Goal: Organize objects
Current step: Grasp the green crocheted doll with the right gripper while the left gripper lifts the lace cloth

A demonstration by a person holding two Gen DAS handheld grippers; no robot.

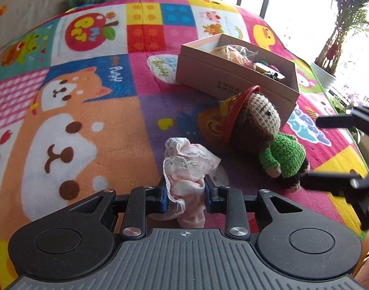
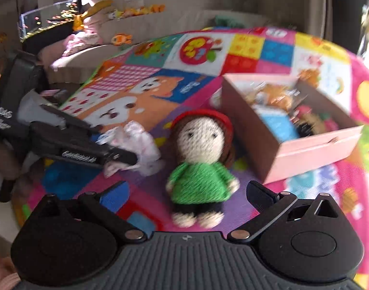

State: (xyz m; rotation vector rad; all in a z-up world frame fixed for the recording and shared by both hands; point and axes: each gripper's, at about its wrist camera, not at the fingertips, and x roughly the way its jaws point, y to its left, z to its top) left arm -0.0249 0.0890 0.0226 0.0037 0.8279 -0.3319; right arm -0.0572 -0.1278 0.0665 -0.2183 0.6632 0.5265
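A patchwork play mat (image 1: 92, 111) covers the floor. Left wrist view: the left tool (image 1: 184, 193) is clenched on a pink lace cloth (image 1: 188, 166); the box (image 1: 235, 77) lies at 1 o'clock. Loose lace could slip out or snag the doll (image 1: 269, 140) in transit. Right wrist view: the right tool (image 2: 187, 193) is spread wide, empty, with the doll (image 2: 200, 166) at 12 o'clock between its fingers, untouched; the box (image 2: 305, 149) sits at 2 o'clock.

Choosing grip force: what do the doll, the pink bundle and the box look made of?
Doll: crocheted yarn, matte, stitch rows visible; probably soft.
Pink bundle in the left tool: thin fabric with white lace trim, crumpled.
Box: apparently cardboard, smooth matte pinkish walls with crisp edges.
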